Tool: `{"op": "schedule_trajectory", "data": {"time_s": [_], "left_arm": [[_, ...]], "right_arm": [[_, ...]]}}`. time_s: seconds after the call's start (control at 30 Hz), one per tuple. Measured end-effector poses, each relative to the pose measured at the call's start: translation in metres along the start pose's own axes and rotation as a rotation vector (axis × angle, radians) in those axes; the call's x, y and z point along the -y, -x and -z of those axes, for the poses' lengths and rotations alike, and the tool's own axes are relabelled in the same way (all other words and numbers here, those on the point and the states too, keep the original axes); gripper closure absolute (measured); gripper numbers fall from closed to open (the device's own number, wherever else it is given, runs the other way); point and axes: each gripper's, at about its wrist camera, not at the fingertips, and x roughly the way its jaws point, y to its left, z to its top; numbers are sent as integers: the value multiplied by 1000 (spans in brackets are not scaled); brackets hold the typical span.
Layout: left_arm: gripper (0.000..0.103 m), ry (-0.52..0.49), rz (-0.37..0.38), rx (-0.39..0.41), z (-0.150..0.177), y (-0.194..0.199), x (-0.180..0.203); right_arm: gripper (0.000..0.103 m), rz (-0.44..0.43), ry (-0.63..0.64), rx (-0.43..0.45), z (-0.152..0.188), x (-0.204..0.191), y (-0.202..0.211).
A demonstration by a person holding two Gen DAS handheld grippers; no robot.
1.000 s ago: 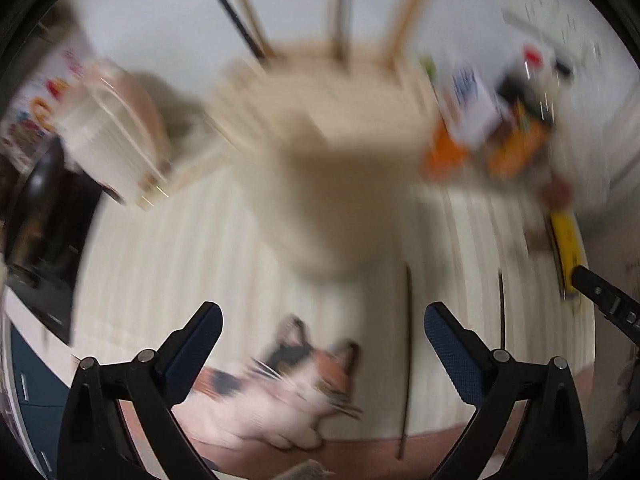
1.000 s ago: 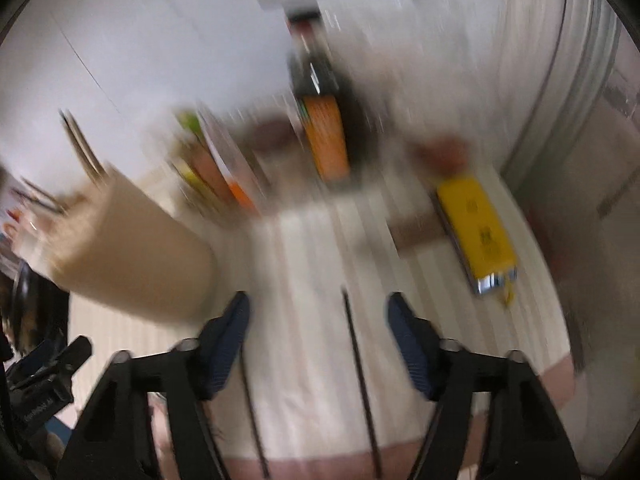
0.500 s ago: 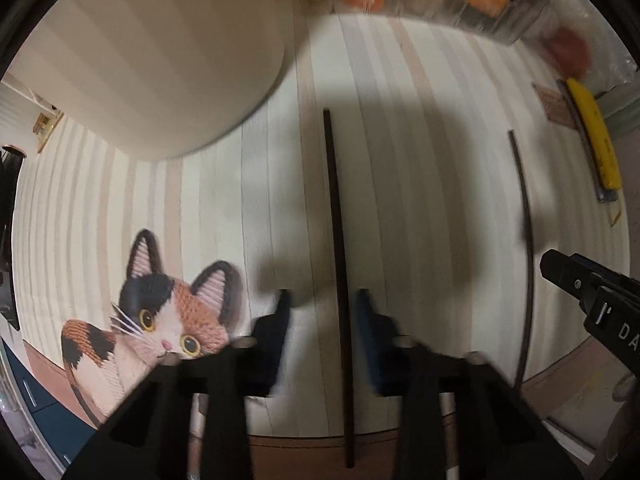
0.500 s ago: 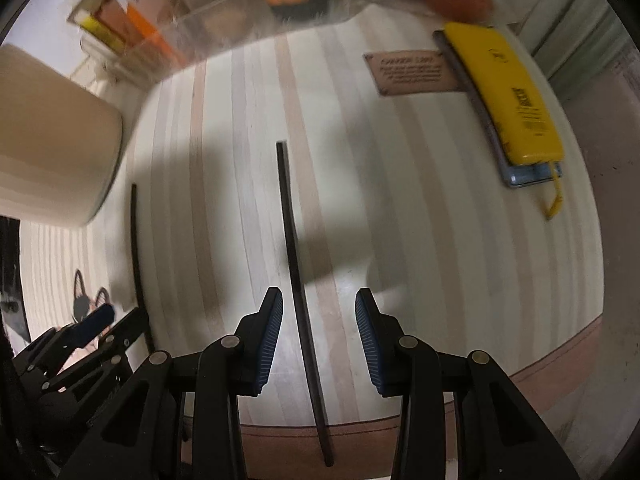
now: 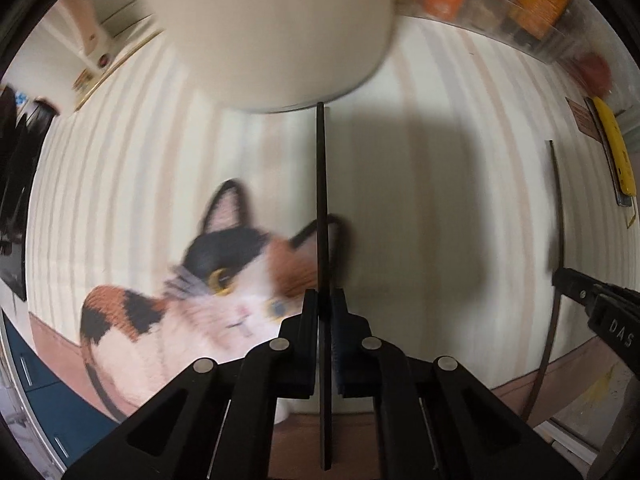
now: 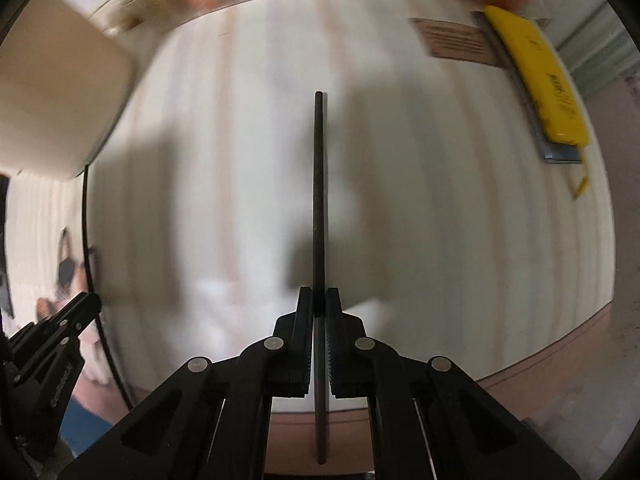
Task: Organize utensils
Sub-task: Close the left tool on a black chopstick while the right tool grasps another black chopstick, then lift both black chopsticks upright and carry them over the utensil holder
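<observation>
The left claw is clamped on a thin black chopstick whose near end is cut off behind the fingers, and the right claw pinches a second thin dark chopstick likewise. Both sticks lie over the pale striped counter. Beyond, the cream cylindrical holder is cropped, its top unseen, and the clear container of packets is blurred.

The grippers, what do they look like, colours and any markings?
Both are black plastic scissor-style frames. The left gripper and right gripper have silver round rivets at the pivots, triangular cut-outs in the arms, and dark blue ribbed pads. White embossed letters mark one side. No sleeves or cables show.
</observation>
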Motion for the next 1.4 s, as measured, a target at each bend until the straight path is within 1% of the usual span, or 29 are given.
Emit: {"op": "schedule_trajectory", "data": {"time_s": [0.17,0.27,0.37,0.5,0.53,0.57,0.6,0.63,0.67,0.8,0.87,1.0,1.03,1.1,1.2,1.27,1.3,1.33,1.4], "left_arm": [[99,48,-16,-7,14,3,-38],[99,70,-18,-26,17,-3,-55],[99,90,7,-59,23,-9,-60],[97,100,23,-76,14,-11,-66],[96,106,30,-85,8,-12,-67],[94,106,32,-89,-6,-15,-69],[94,106,33,-90,-15,-15,-79],[94,106,33,-90,-19,-16,-81],[93,103,31,-90,-24,-17,-82],[93,87,17,-85,-36,-21,-82],[93,83,12,-80,-43,-20,-80],[94,75,-1,-68,-52,-24,-73],[94,70,-7,-64,-51,-22,-68],[98,59,-7,-57,-56,-21,-60],[99,56,-11,-50,-53,-21,-54],[100,59,-12,-48,-40,-17,-50],[100,58,-16,-47,-39,-16,-49],[100,54,-28,-37,-36,-13,-49],[100,50,-39,-17,-35,-5,-46]], "right_arm": [[97,-53,65,-17,12,-42,0],[97,-45,103,-30,16,-62,-4],[97,-13,130,-39,15,-72,-8],[96,-9,126,-60,10,-77,-7],[96,-8,117,-70,-2,-77,-9],[96,-5,113,-74,-5,-77,-9],[95,3,112,-73,-9,-73,-10],[95,12,112,-70,-10,-73,-10],[95,20,114,-67,-20,-82,-14],[95,51,122,-66,-25,-89,-14],[95,61,122,-67,-18,-102,-19],[95,79,122,-61,-17,-117,-22],[95,81,120,-61,-12,-124,-27],[95,84,113,-59,-11,-135,-33],[97,87,108,-52,-6,-135,-33],[97,85,103,-48,-5,-132,-34],[97,82,100,-41,-3,-134,-35],[97,80,98,-37,-9,-132,-38],[97,69,94,-29,-7,-125,-32]]}}
